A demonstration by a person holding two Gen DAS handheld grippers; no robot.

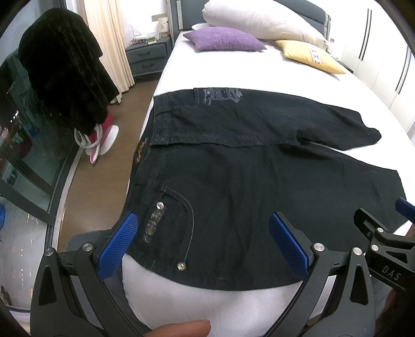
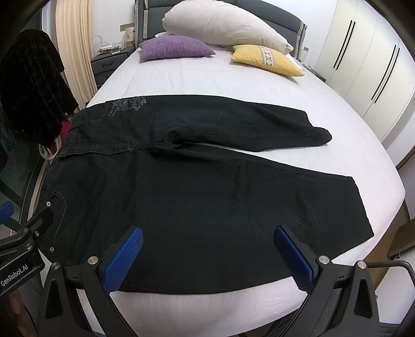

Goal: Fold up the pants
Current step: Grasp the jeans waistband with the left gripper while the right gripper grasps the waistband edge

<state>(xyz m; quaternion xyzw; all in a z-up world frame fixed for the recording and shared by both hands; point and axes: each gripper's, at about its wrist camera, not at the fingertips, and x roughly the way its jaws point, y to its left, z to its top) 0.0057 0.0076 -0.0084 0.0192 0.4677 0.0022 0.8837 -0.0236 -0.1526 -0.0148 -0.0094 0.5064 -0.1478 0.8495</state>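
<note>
1. Bed (image 2: 233,85): white-sheeted, carried everything; at the headboard end lay a white pillow (image 2: 223,24), a purple cushion (image 2: 175,48) and a yellow cushion (image 2: 267,61), all well apart from the work.
2. Pants (image 2: 194,207): black, spread flat across the bed's near end, waistband toward the left edge, both legs running rightward and splayed apart with a wedge of sheet between the hems (far leg narrower and slightly rumpled at its end).
3. Judged step: the very start, nothing folded yet. Next move probably called for gripping the near long edge at two places, waist side and hem side, then carrying the near leg over onto the far one.
4. Left tongs (image 1: 207,245): spread wide, empty, hovering over the hip and its curved pocket (image 1: 181,228), near the front edge of the fabric.
5. Right tongs (image 2: 207,259): likewise spread wide and holding nothing, poised over the near leg's thigh.
6. Risk, as a guess: the splayed legs would need aligning, else the hems would land askew.
</note>
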